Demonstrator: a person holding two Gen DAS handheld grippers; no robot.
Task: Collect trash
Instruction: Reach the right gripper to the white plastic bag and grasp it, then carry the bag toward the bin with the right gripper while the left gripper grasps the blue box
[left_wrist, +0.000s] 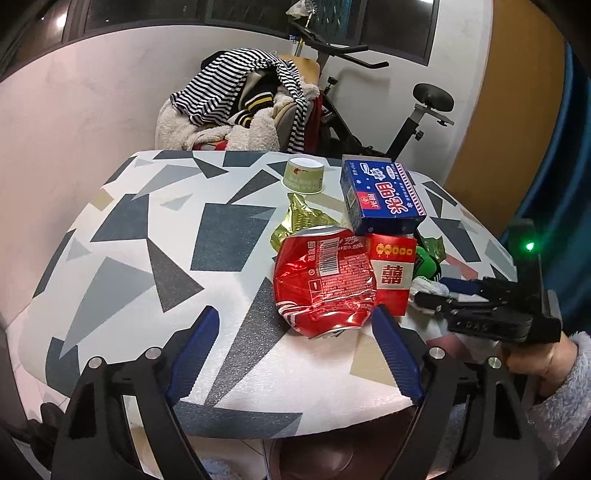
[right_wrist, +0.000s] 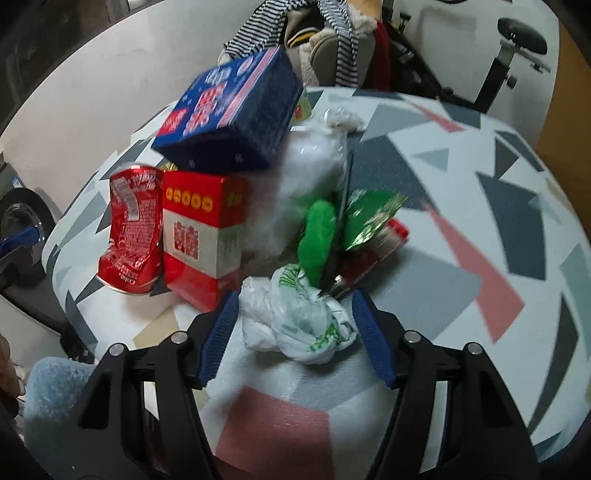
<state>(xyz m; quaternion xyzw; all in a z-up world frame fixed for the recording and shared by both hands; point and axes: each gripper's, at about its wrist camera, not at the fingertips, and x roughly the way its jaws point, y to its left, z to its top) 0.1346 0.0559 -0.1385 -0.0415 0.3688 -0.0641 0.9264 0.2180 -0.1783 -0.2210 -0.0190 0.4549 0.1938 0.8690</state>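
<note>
Crumpled plastic bag (right_wrist: 299, 325) sat between the spread right gripper (right_wrist: 295, 339); squeezing low seemed wisest. Left gripper (left_wrist: 295, 354) gaped, released.

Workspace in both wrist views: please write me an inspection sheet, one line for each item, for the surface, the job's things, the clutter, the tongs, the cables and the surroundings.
Surface: round table with a grey, blue and pink geometric cover.
Job's things: crushed red can lying beside a red and white box; blue box resting tilted on top of the pile; crumpled white bag; green wrappers; gold-green wrapper; green paper cup standing apart at the back.
Clutter: nothing seen beyond the trash.
Tongs: left tongs open, just short of the can; right tongs open around the white bag.
Cables: nothing seen.
Surroundings: clothes pile and exercise bike behind the table.
</note>
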